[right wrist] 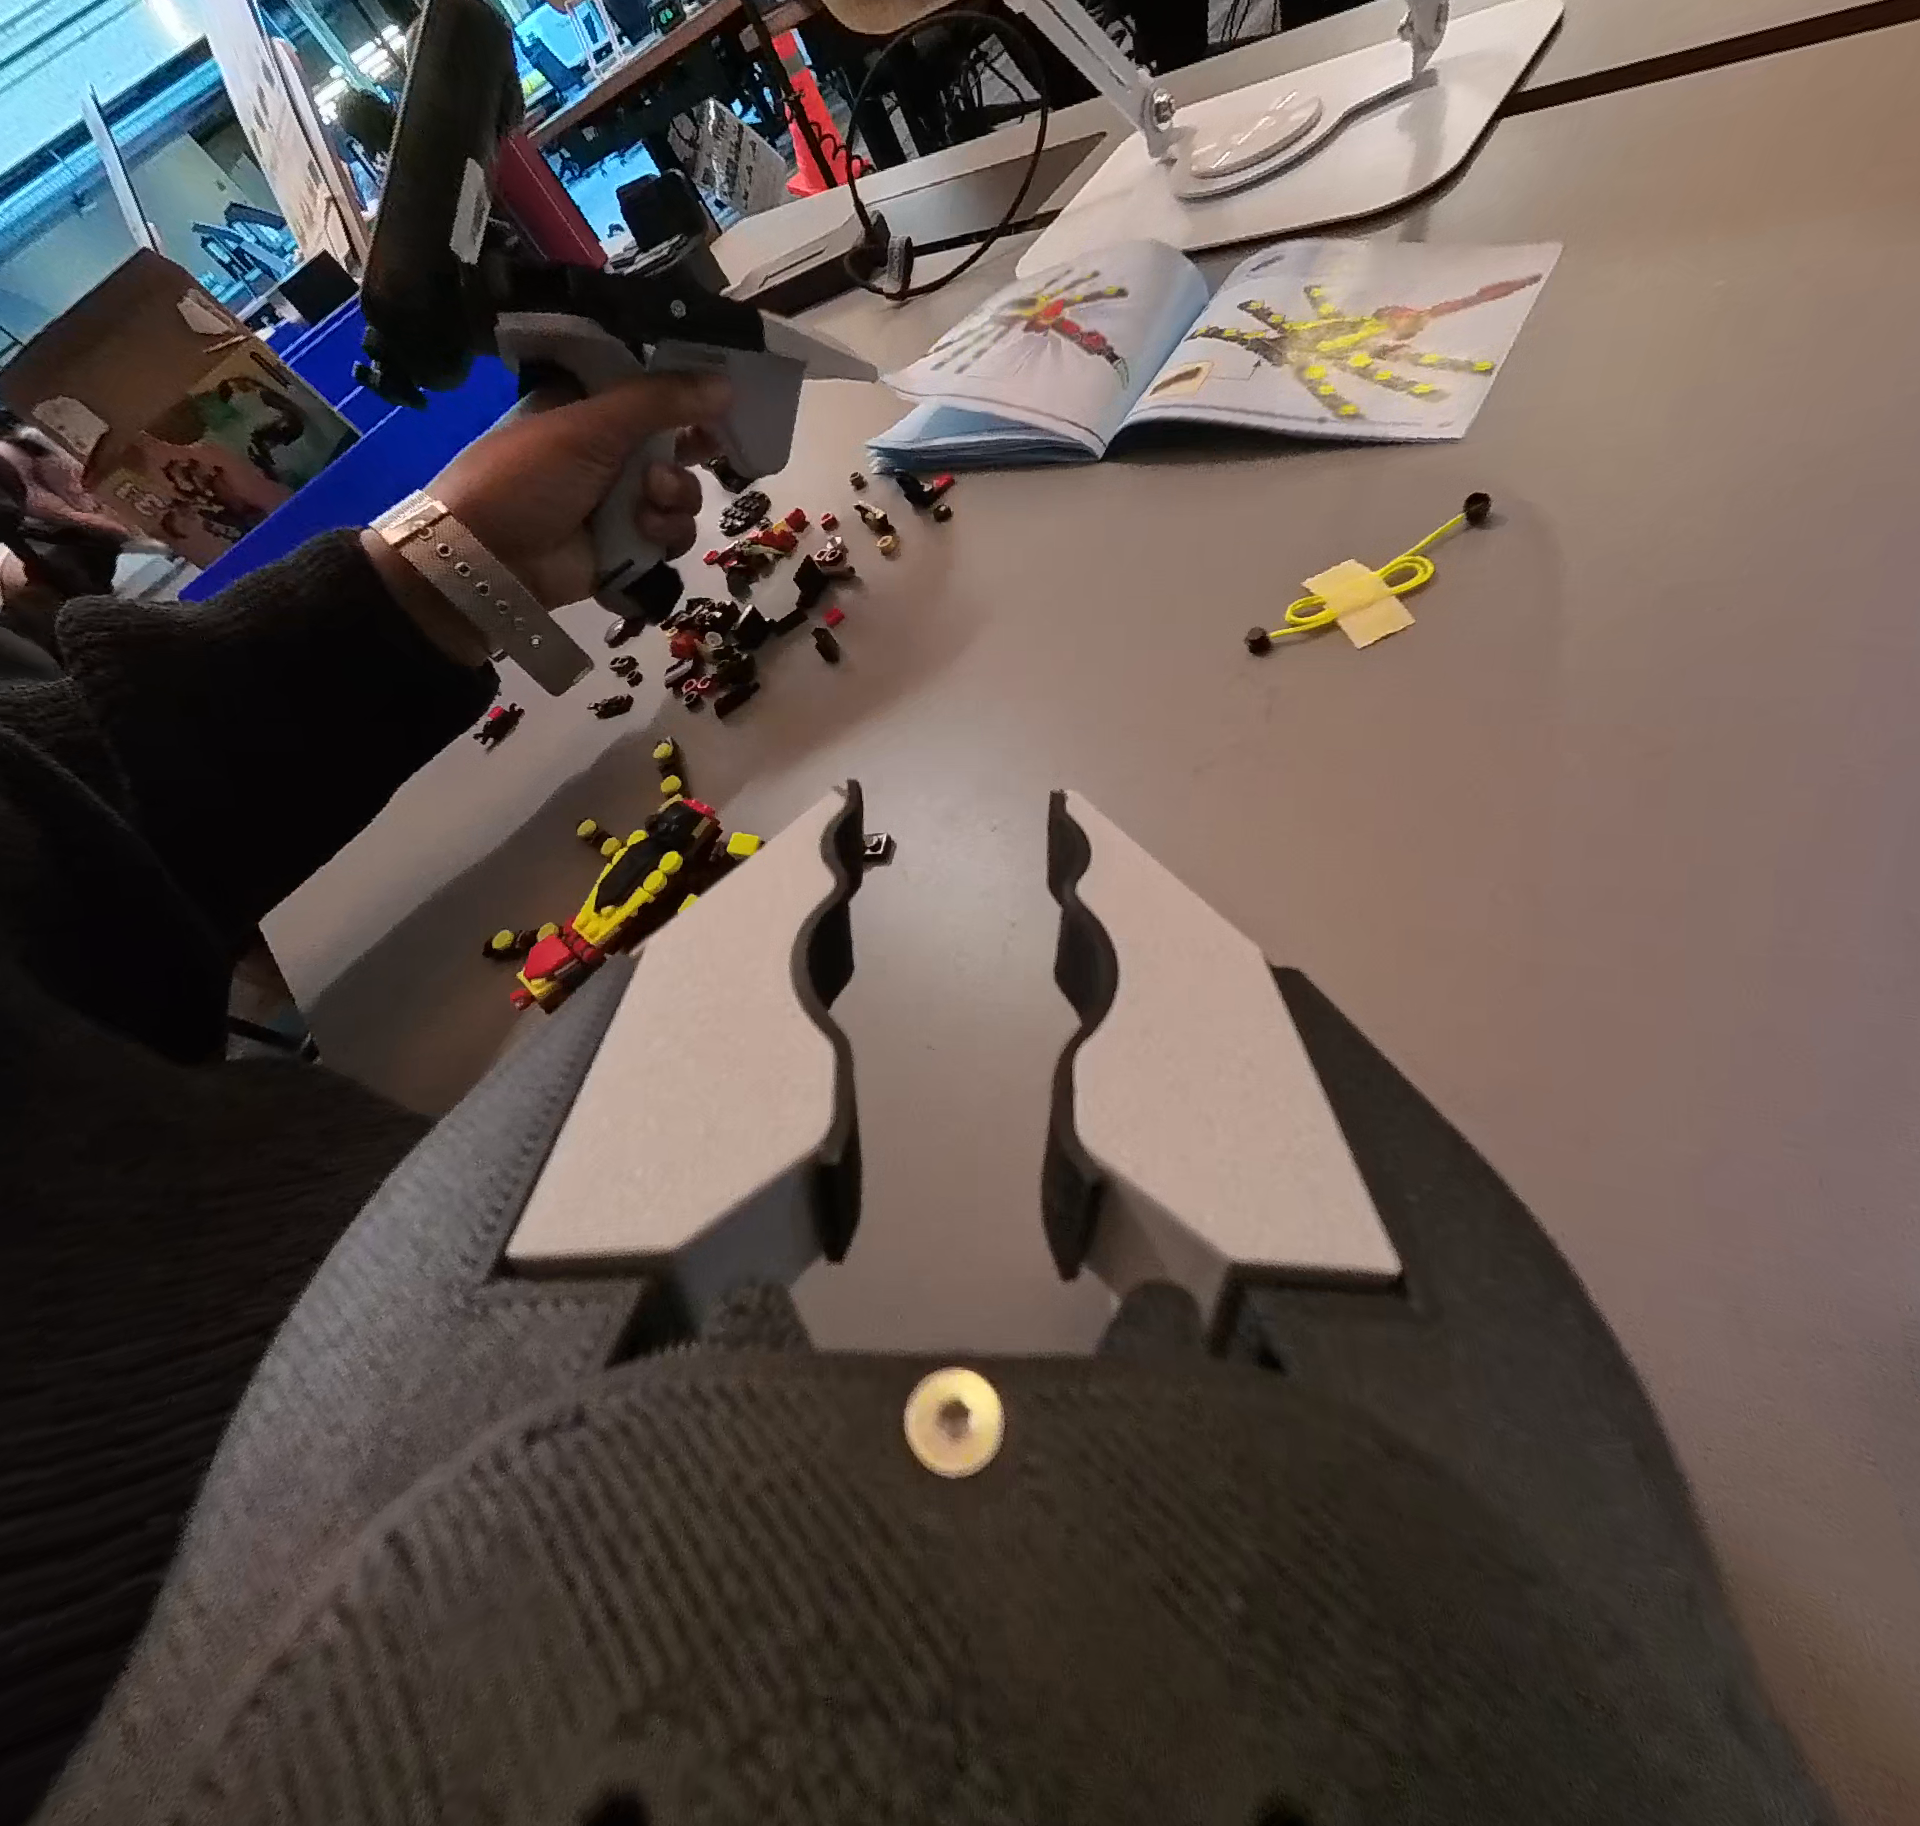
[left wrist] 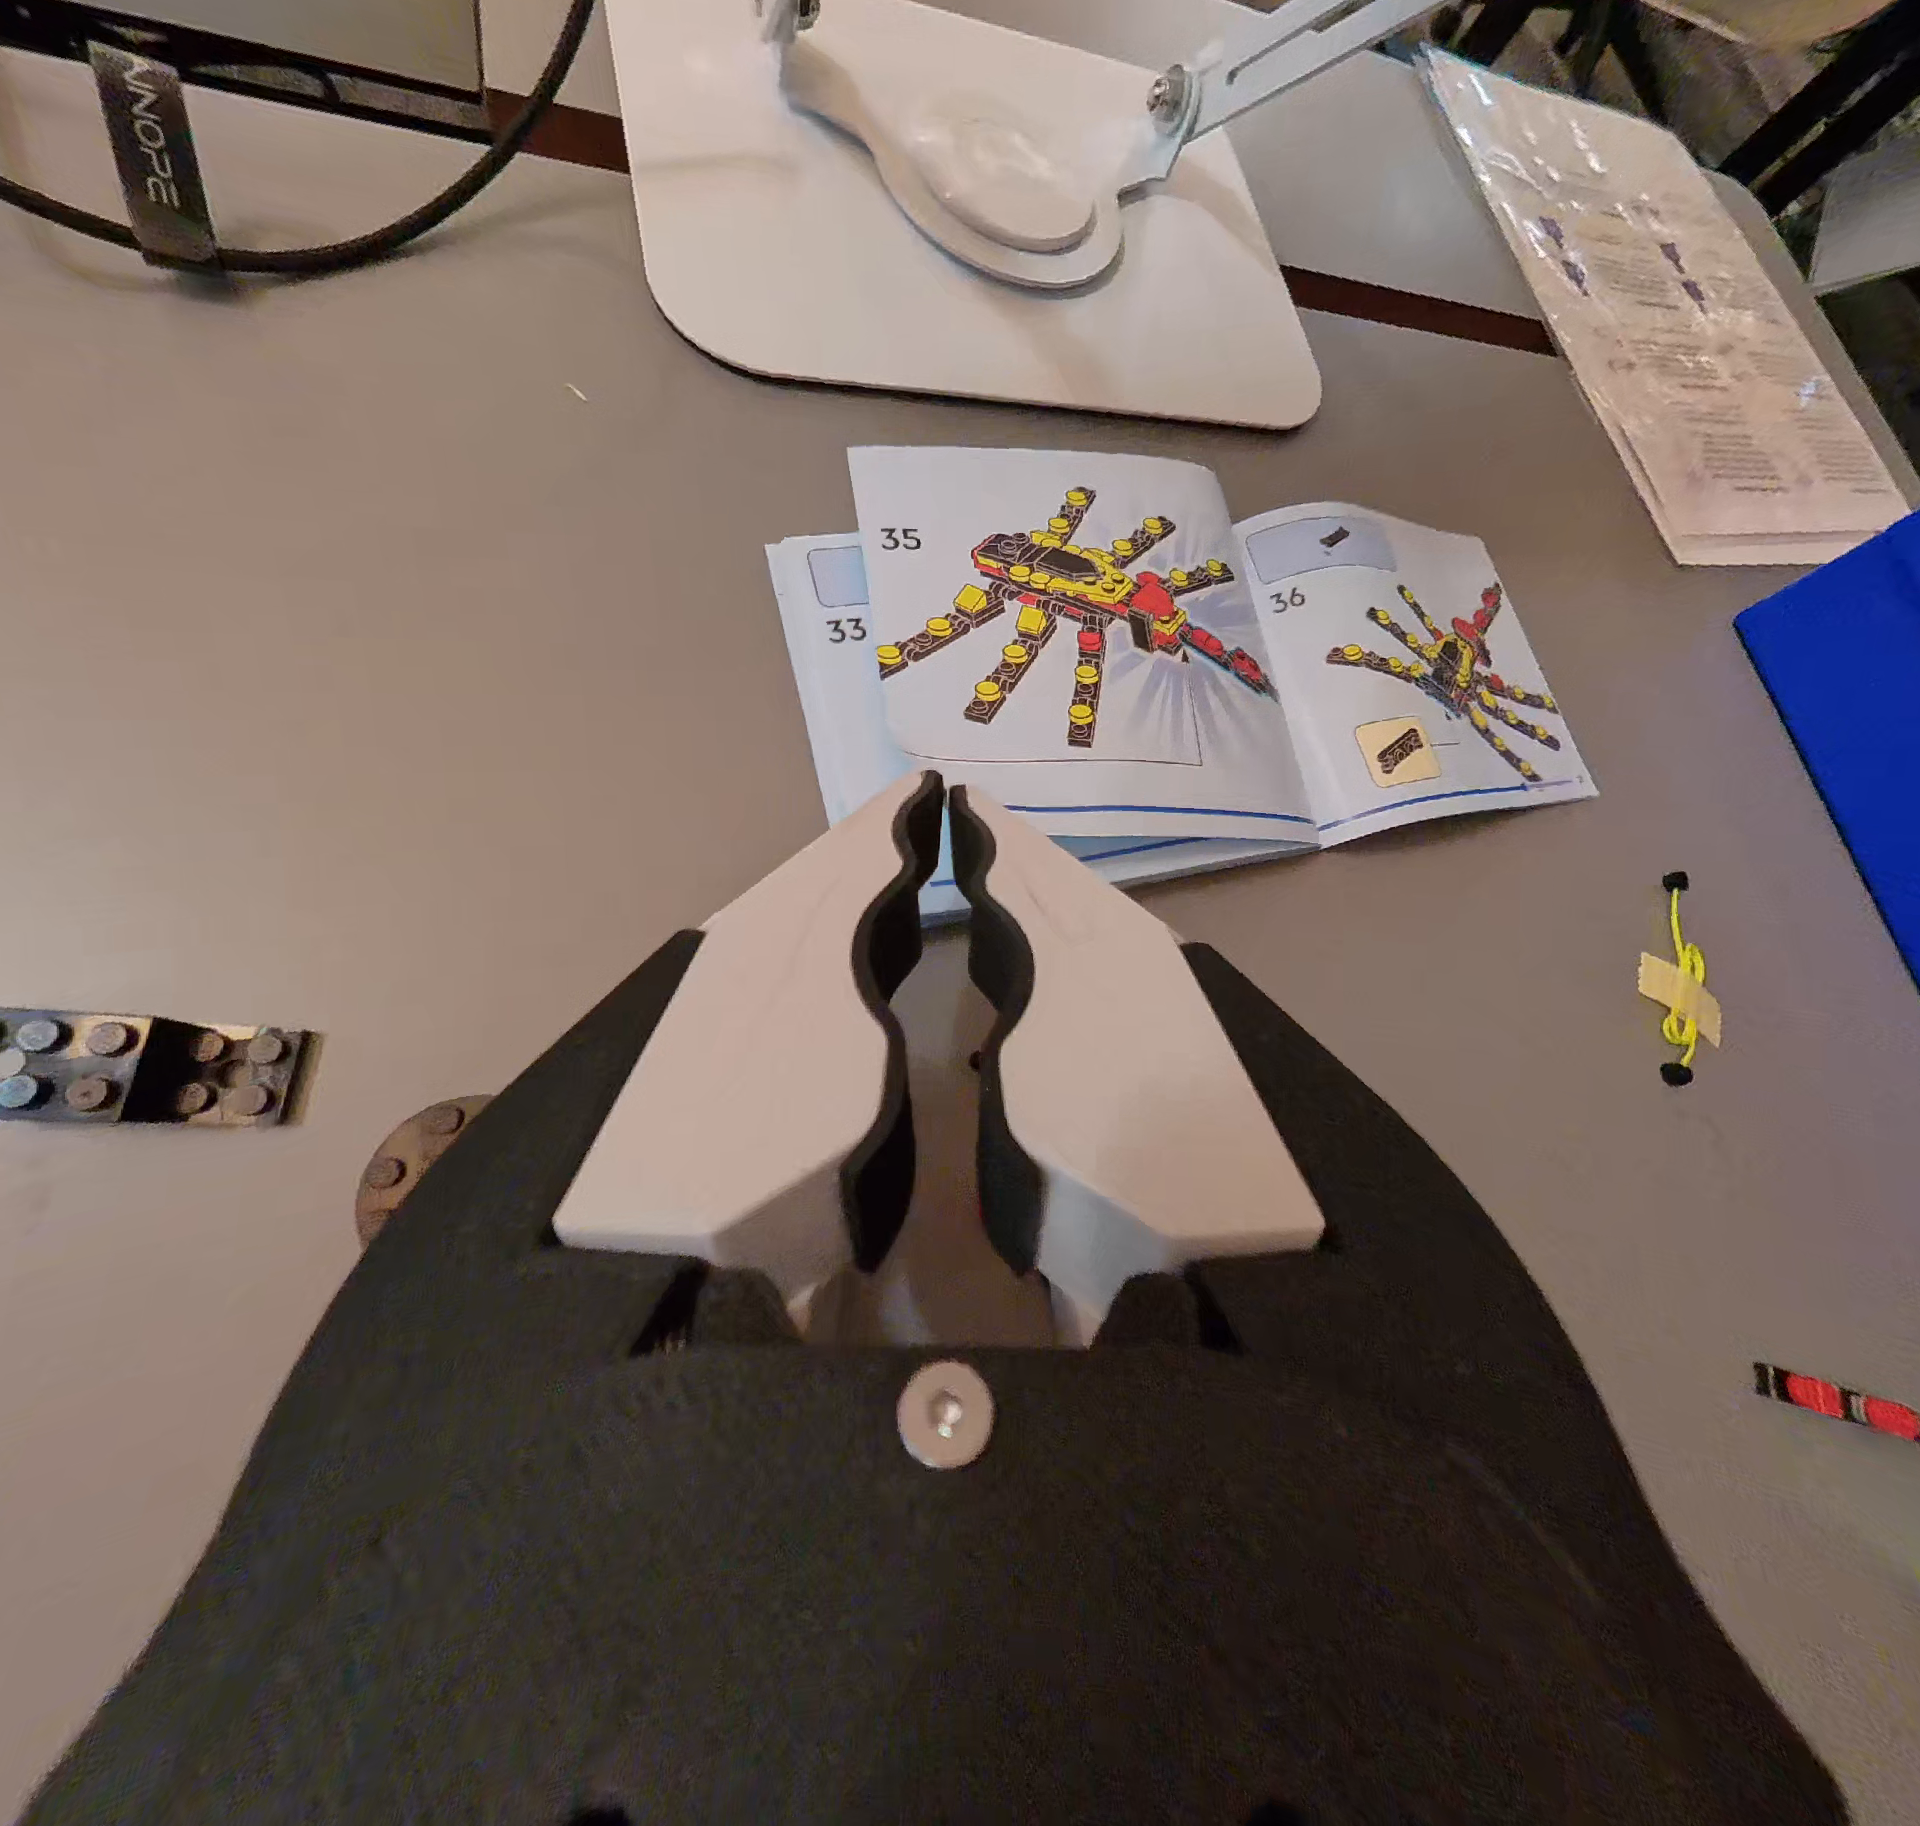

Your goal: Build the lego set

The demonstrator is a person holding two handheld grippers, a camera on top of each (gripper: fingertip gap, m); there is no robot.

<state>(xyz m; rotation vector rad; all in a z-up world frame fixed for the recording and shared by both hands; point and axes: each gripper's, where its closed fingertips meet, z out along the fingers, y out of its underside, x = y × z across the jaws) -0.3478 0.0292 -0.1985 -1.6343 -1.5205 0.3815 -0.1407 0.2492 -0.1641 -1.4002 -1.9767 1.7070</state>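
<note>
1. We hold our left gripper [left wrist: 940,789] raised above the grey tabletop [left wrist: 416,737] with its jaws drawn together to a thin slit and nothing visibly pinched between them. Its tips point at the open light-blue paper instruction booklet [left wrist: 1143,654], which lies just ahead of them.
2. Our right gripper [right wrist: 954,810] hovers low with its jaws wide apart and empty.
3. The partly built red, yellow and black brick spider model [right wrist: 623,903] lies on the tabletop just ahead and to the left of the right gripper's left finger, partly hidden behind it. A tiny dark loose brick [right wrist: 878,846] sits just inside that finger's tip.
4. The scattered pile of small black and red loose bricks [right wrist: 748,602] lies farther ahead and to the left, below the left gripper.
5. We judge that the step in hand is checking the booklet for the next piece. To do it well, we should compare the printed part with the loose bricks before reaching, and keep the right gripper wide until it is squarely over one piece.
6. The model's long axis runs diagonally, from near-left to far-right of the right gripper; its red end points toward us, and its yellow-tipped legs splay outward. We should brace it along that axis when pressing.
</note>
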